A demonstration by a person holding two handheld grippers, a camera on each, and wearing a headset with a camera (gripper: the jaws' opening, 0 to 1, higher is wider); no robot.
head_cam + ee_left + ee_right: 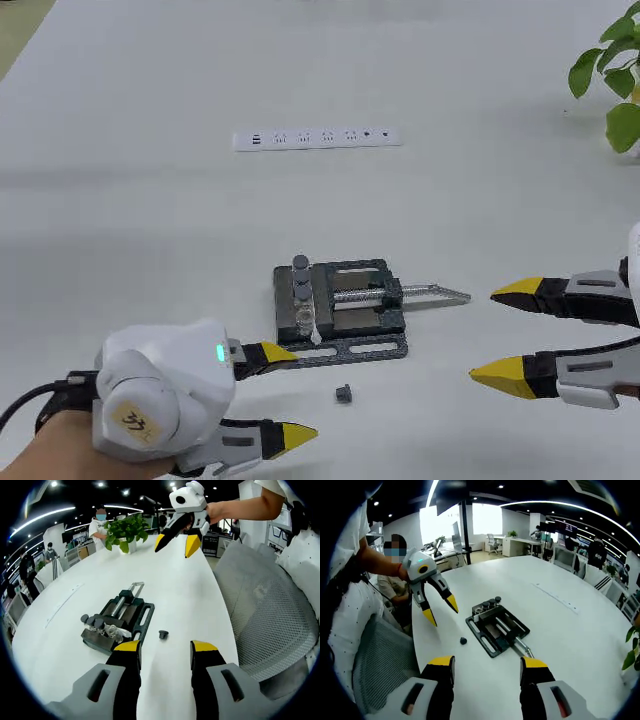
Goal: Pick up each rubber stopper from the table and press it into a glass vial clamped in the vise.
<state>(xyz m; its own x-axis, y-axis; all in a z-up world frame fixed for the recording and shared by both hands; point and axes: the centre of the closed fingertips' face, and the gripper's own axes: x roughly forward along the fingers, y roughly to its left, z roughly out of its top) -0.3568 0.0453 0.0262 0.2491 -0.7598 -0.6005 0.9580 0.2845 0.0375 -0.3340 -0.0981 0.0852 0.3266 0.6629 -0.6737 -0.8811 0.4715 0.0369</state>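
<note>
Though small, a dark stopper [343, 394].

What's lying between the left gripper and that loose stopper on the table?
Nothing: the left gripper view shows bare table from the left gripper to the stopper, which sits just ahead of its open jaws. The head view agrees.

Black vise [345, 312] lies flat on the desk [150, 230], its screw handle pointing to 3 o'clock. Glass vials [302, 292] stand upright in a row at its 9 o'clock end. The far ones have dark seated stoppers [301, 263]; the nearest looks clear. A loose stopper [344, 394], dark, lies at the vise's 6 o'clock, near but apart.
</note>
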